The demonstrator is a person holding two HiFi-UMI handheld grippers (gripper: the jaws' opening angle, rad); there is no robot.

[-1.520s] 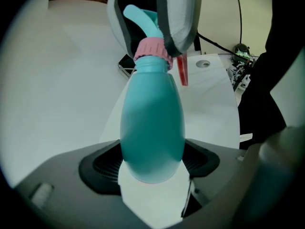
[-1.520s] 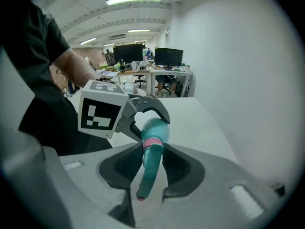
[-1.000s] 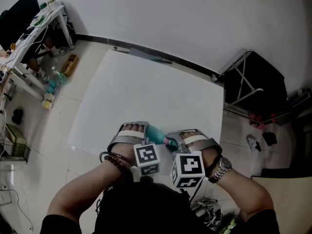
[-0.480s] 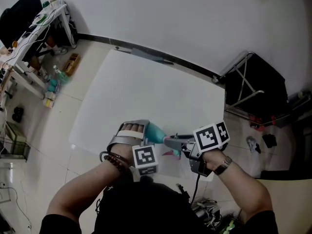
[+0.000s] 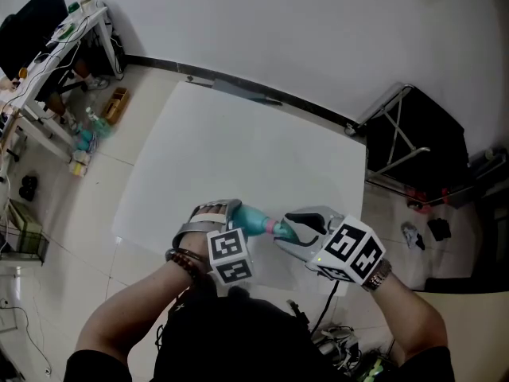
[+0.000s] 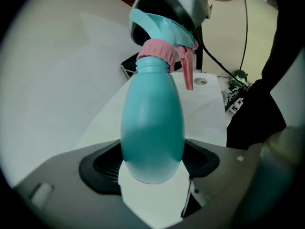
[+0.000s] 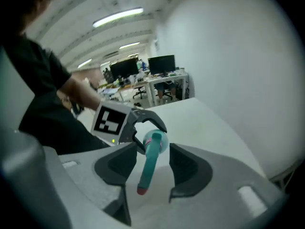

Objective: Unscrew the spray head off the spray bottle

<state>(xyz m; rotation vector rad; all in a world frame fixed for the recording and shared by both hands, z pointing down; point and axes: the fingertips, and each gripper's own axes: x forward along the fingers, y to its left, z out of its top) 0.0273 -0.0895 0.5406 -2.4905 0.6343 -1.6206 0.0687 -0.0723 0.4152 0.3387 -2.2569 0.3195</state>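
Gripped by the left tool [image 5: 225,213]: the teal spray bottle [image 6: 152,123], clamped around the wide lower part of its body, with a pad pressed on each side. Held up in the air over the front edge of the white table [image 5: 238,134], lying almost level in the head view, neck toward the person's right.

At the neck of the bottle, a pink collar [image 6: 157,51]. Directly on the collar, the teal spray head [image 6: 164,27], not yet off the bottle. Below the head, a pink trigger [image 6: 187,70], hanging down beside the shoulder of the bottle.

At the head end of the bottle, the right tool [image 7: 153,168], turned to face the left tool. Just opened wider, and now standing apart. Between its pads, the long teal part of the spray head with a reddish tip [image 7: 142,191]: close against one pad, a clear gap to the other, no squeeze on it.

Just nearer to the person than the bottle, the two marker cubes [image 5: 229,255], one on each tool. Behind the cubes, a bead bracelet [image 5: 184,261] on the left wrist and a watch [image 5: 380,277] on the right wrist.

Well to the right of the bottle, past the table edge, a black folding frame [image 5: 413,134] on the floor. Far to the left of the bottle, by the wall, a desk [image 5: 64,38] loaded with small things.
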